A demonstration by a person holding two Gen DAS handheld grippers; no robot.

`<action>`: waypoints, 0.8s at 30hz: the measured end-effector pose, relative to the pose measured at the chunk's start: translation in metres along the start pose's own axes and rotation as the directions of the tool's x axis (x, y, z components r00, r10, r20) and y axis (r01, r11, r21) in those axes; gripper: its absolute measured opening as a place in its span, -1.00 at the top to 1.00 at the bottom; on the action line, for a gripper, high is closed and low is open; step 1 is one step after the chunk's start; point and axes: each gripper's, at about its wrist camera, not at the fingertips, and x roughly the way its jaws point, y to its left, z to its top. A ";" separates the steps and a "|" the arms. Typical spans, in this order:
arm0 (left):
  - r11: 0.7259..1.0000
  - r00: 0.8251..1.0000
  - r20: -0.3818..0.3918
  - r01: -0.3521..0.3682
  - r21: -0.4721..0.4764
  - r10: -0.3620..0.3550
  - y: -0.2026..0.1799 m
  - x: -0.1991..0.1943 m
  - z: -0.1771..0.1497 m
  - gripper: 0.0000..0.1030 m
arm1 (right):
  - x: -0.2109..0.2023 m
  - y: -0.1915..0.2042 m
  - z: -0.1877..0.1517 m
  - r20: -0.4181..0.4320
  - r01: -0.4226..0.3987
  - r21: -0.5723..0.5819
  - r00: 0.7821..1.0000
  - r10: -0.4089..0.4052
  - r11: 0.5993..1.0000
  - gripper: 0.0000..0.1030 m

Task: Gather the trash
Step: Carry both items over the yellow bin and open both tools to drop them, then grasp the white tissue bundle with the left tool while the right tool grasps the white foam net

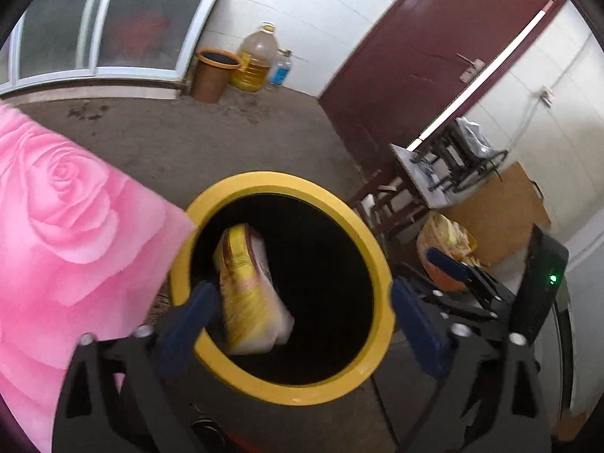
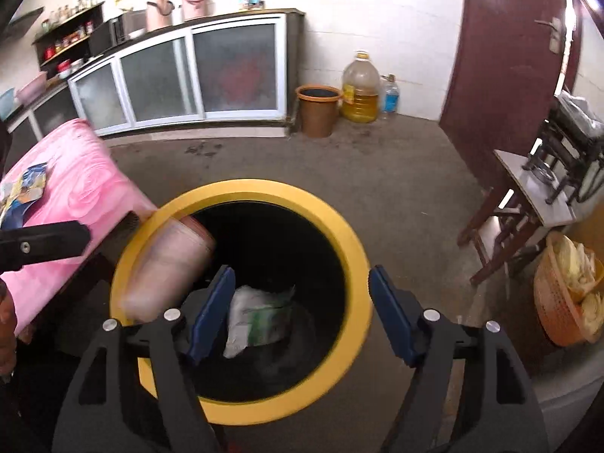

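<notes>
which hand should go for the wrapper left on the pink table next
Left, probably: the wrapper lies on the pink table at the left gripper's side, jaws open and empty.

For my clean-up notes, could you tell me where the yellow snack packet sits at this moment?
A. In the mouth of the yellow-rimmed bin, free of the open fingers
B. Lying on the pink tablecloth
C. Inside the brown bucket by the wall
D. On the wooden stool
A: in the left wrist view the yellow snack packet lies within the yellow-rimmed bin, between the open fingers of the left gripper, touching neither.
</notes>
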 end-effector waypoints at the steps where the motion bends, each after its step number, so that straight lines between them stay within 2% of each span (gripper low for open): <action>1: 1.000 1.000 0.012 0.001 -0.007 -0.001 0.002 -0.003 0.000 -0.85 | -0.002 -0.003 -0.001 0.003 0.012 0.009 1.000 -0.012 1.000 -0.36; 8: 0.998 0.992 0.115 -0.056 -0.015 0.057 0.016 -0.045 -0.010 -0.85 | -0.022 -0.010 -0.008 0.038 0.019 0.019 0.999 -0.019 1.000 -0.36; 15: 0.986 0.962 0.220 -0.169 0.003 0.164 0.024 -0.108 -0.020 -0.85 | -0.047 0.009 -0.004 0.104 -0.019 0.007 0.994 0.018 1.000 -0.36; 19: 0.972 0.938 0.261 -0.233 -0.009 0.227 0.029 -0.146 -0.029 -0.85 | -0.063 0.035 0.001 0.140 -0.070 -0.034 0.987 0.074 0.997 -0.36; 23: 0.957 0.908 0.309 -0.288 -0.026 0.282 0.038 -0.194 -0.045 -0.85 | -0.081 0.067 0.006 0.181 -0.134 -0.094 0.972 0.149 0.987 -0.36; 24: 0.949 0.896 0.319 -0.315 -0.031 0.308 0.041 -0.205 -0.050 -0.85 | -0.085 0.076 0.007 0.186 -0.155 -0.113 0.967 0.174 0.981 -0.36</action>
